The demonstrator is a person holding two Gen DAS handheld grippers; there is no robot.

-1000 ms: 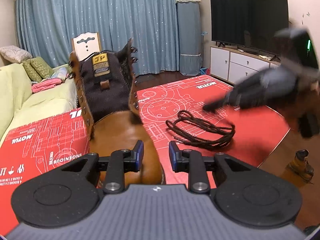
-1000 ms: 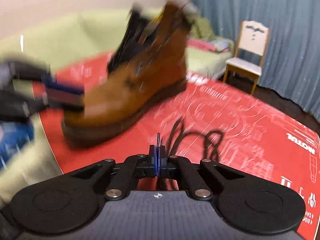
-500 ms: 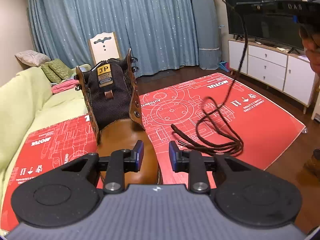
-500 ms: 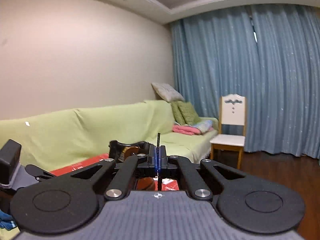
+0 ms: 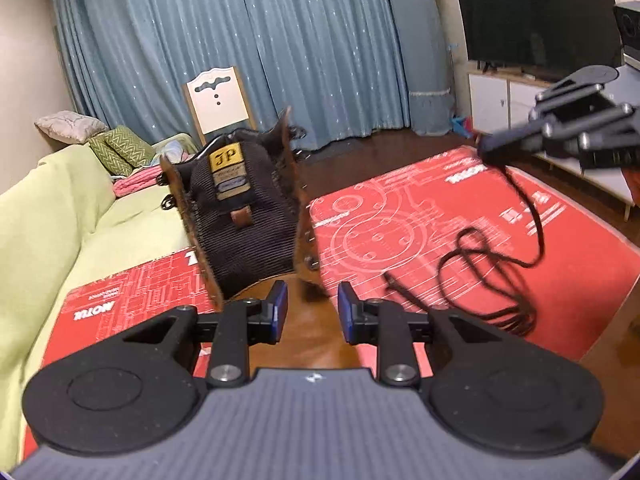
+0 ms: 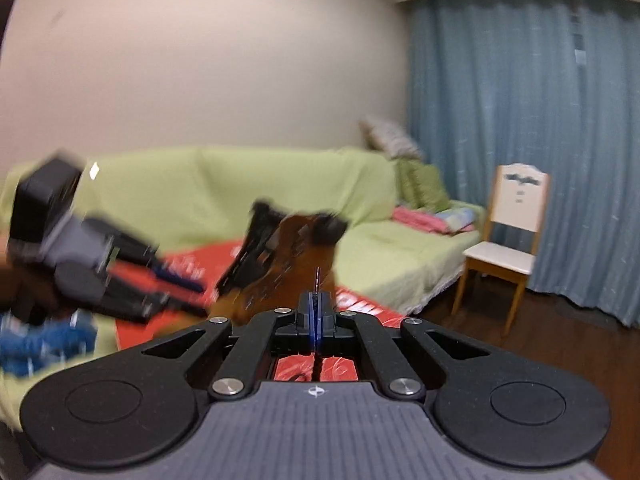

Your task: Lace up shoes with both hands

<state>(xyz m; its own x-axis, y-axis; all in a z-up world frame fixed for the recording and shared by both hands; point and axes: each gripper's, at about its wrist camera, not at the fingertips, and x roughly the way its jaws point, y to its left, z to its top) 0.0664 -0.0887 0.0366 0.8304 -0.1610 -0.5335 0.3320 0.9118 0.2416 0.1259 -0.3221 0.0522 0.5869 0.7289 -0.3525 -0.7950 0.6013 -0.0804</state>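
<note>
One boot (image 5: 256, 216) stands on the red mat (image 5: 420, 216), toe toward the left wrist camera. Its leather is smooth brown, the tongue a dark ribbed fabric with a yellow stitched label and a small leather tab. The two flaps of the upper spread wide open, each edged with metal eyelets and hooks, and none of these carries any lace. The boot sits near the mat's left edge, beside the sofa.

One lace (image 5: 500, 264), a thin dark brown cord, lies partly in loose loops on the mat toward its right edge; one end rises off the pile up to the right gripper (image 5: 486, 147). That gripper is clenched on the lace: in the right wrist view its blue pads (image 6: 313, 316) press flat together with the stiff tip of the cord poking out above them.

The left gripper (image 5: 308, 310) is released, its two blue-padded fingers apart and holding nothing, poised over the boot's toe.

The mat is printed with white line drawings and lettering. The sofa (image 5: 52, 220) wears a pale green cover and holds cushions. A white-backed wooden chair (image 5: 218, 98) stands before blue curtains (image 5: 240, 40).
</note>
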